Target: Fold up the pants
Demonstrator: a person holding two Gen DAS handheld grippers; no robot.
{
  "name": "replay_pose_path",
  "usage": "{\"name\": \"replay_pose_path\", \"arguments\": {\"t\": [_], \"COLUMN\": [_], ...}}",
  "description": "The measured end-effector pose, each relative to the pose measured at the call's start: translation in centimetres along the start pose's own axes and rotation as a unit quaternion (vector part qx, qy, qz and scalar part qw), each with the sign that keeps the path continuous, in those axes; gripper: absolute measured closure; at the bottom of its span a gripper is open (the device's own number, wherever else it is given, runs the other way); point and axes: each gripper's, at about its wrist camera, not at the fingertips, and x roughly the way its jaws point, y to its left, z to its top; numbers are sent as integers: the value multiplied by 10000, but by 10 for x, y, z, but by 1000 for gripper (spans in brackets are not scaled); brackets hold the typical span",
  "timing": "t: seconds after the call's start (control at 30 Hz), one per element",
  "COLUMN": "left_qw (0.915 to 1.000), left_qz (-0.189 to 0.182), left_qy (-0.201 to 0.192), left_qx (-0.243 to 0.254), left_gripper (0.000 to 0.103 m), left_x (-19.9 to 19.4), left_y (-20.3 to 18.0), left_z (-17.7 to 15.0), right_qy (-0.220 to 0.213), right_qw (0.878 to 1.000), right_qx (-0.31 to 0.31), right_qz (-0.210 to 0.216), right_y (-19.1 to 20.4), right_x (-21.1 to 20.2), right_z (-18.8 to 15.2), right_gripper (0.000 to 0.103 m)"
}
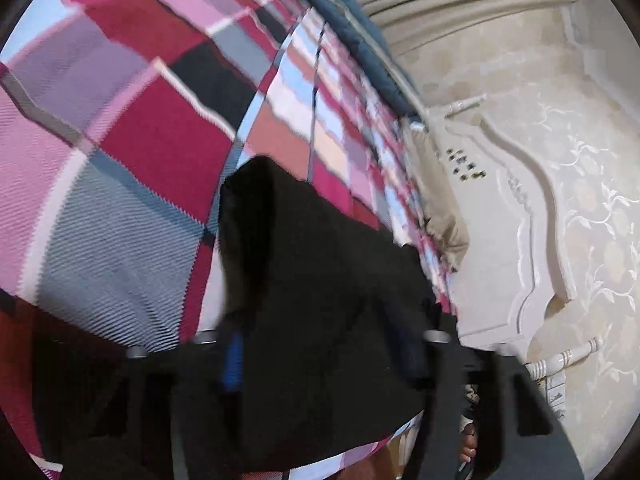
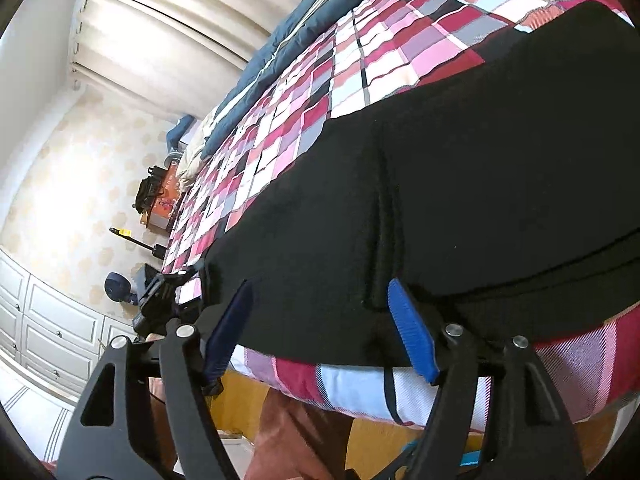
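Both grippers, left gripper point(image 1: 320, 360) and right gripper point(image 2: 320, 328), sit wide open around the black pants point(image 2: 460, 200), gripping nothing, so they could easily pinch the checked bedspread point(image 2: 360, 68) too.

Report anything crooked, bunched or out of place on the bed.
The black pants lie at the near edge of the checked bedspread, with a raised crease running toward the open right gripper. A blue quilt is bunched along the far side.

bed point(image 2: 400, 396) | plaid sheet point(image 2: 392, 56) covers it | black pants point(image 2: 480, 184) on sheet | blue quilt point(image 2: 280, 36) far edge
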Motion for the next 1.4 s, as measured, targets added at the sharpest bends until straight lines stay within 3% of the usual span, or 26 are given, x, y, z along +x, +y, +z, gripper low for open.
{"name": "replay_pose_path", "arguments": {"t": [0.07, 0.23, 0.37, 0.57, 0.73, 0.93, 1.1, 1.4], "left_qw": [9999, 9965, 9956, 9949, 9933, 9882, 9822, 9779], "left_qz": [-30, -535, -685, -930, -995, -1035, -851, -259], "left_qy": [8, -97, -270, -375, -243, 80, 551, 1265], "left_qx": [-137, -633, -578, -54, 537, 1130, 1579, 1646], "left_gripper": [70, 79, 80, 82, 82, 82, 82, 82], "left_x": [0, -7, -17, -24, -8, 38, 107, 221], "left_y": [5, 9, -10, -75, -149, -227, -278, -283], "left_z": [-1, -4, -5, -3, -10, -29, -59, -113], "right_qy": [-6, -31, -97, -185, -252, -330, -409, -528], "right_qw": [10000, 10000, 9999, 9997, 9994, 9988, 9979, 9961], "right_qx": [15, 43, 60, 119, 167, 230, 361, 616], "right_qz": [15, 52, 47, 90, 161, 271, 347, 345], "right_y": [-1, -1, -4, -9, -14, -22, -34, -59], "right_x": [0, -6, -14, -27, -38, -55, -68, -89], "right_z": [-1, -4, -7, -11, -16, -25, -31, -41], "right_gripper": [32, 32, 32, 32, 32, 32, 32, 32]}}
